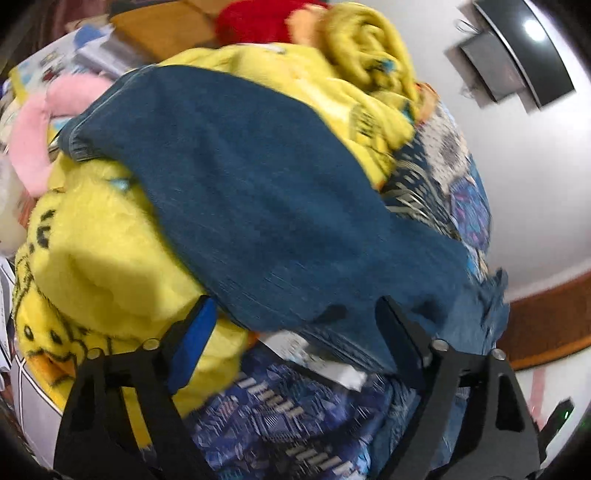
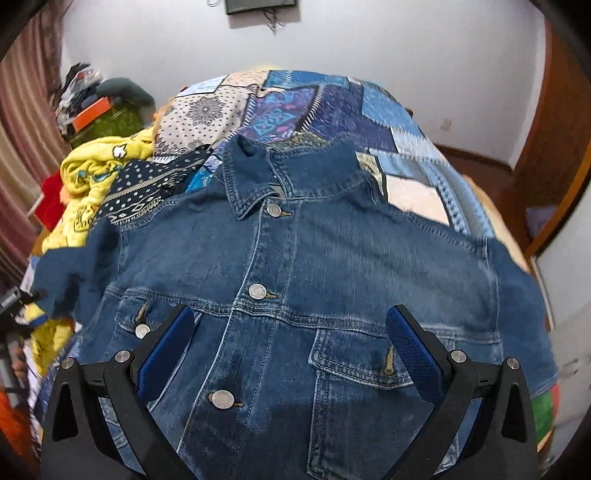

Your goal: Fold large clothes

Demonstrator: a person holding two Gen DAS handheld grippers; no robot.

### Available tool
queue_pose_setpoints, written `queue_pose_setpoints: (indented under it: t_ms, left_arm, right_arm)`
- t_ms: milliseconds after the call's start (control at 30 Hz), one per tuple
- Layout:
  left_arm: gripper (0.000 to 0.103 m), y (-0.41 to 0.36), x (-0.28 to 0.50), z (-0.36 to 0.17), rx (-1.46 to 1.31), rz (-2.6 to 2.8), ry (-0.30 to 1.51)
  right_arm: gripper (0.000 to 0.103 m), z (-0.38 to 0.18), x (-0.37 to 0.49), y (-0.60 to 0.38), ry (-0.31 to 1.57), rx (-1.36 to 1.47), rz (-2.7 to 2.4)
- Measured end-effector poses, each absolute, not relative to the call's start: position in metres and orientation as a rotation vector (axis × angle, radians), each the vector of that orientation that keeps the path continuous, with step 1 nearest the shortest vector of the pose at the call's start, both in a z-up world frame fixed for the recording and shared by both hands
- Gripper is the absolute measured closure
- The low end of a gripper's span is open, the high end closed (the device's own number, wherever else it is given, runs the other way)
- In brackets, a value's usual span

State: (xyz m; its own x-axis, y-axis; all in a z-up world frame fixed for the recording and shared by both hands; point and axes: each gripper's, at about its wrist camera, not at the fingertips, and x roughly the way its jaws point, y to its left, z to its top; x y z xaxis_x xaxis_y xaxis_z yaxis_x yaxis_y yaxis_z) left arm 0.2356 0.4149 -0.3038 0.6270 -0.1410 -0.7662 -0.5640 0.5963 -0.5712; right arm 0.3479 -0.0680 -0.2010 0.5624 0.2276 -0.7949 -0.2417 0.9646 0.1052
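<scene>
A blue denim jacket [image 2: 295, 266] lies front up, buttoned, collar away from me, on a patchwork bedspread [image 2: 369, 107]. My right gripper [image 2: 291, 343] is open and empty, hovering over the jacket's chest between its two pockets. In the left wrist view, one denim sleeve [image 1: 258, 206] stretches out over a yellow blanket [image 1: 92, 266]. My left gripper [image 1: 295, 325] is open, its fingers spread either side of the sleeve's near end, not closed on it.
Yellow fleece blankets [image 2: 92, 173], a red cloth [image 1: 255, 18] and a pink soft item [image 1: 37, 129] are heaped at the bed's left side. A white wall with a dark mounted screen [image 2: 258, 5] is behind. Wooden trim [image 2: 554, 147] runs on the right.
</scene>
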Motion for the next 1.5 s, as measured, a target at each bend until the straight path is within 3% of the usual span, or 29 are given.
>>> queue_pose_setpoints:
  t_ms: [233,400,500,800,1000,1200,1500]
  left_arm:
    - [0.054,0.44,0.244,-0.315,-0.928,0.364,0.882]
    - [0.087,0.441,0.244,-0.303,-0.889,0.416,0.88]
    - [0.095,0.433,0.243,-0.278,-0.794,0.459,0.857]
    - [0.097,0.39,0.258,-0.152,-0.54,0.428,0.636]
    - [0.097,0.304,0.293,-0.094,-0.354,0.273,0.56]
    - [0.097,0.209,0.333,-0.107,-0.27,0.088,0.634]
    - [0.097,0.085,0.37,-0.179,-0.194,-0.133,0.872]
  right_arm:
    - [0.0,-0.206,0.353,-0.077,0.989,0.093,0.291]
    - [0.0,-0.2,0.348,-0.083,0.994,0.136,0.301]
    - [0.0,-0.195,0.344,-0.088,0.983,0.143,0.298]
    - [0.0,-0.176,0.33,-0.109,0.933,0.185,0.293]
    - [0.0,-0.168,0.32,-0.127,0.901,0.231,0.284]
    - [0.0,-0.165,0.31,-0.149,0.88,0.261,0.272]
    - [0.0,-0.166,0.299,-0.182,0.861,0.255,0.235]
